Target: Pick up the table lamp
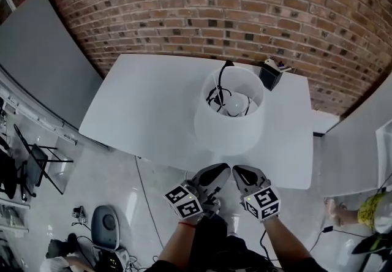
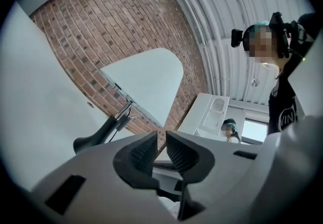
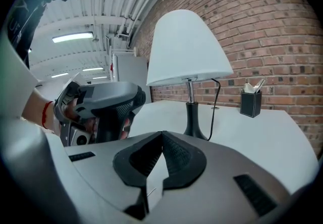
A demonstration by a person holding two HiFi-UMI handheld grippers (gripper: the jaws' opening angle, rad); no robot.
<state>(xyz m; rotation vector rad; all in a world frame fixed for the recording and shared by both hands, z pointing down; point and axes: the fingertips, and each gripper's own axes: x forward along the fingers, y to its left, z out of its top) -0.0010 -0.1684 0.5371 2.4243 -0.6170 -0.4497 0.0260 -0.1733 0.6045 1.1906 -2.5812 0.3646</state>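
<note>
White table [image 1: 141, 105] in front of me. Table lamp [image 1: 229, 120] stands upright on its right half, at 12 o'clock from both my grippers, untouched.

Judgement: the shade [image 3: 184, 49] looks light and thin and would dent or tilt. The dark stem [image 3: 192, 119] looks stiff, narrow and smooth, so grip it low, near the flared foot.

My left gripper [image 2: 159, 140]: jaws slightly apart, empty. My right gripper [image 3: 161, 134]: jaws together, empty.

Cord [image 3: 216, 104] hangs at the stem's 3 o'clock; mind the slack.
</note>
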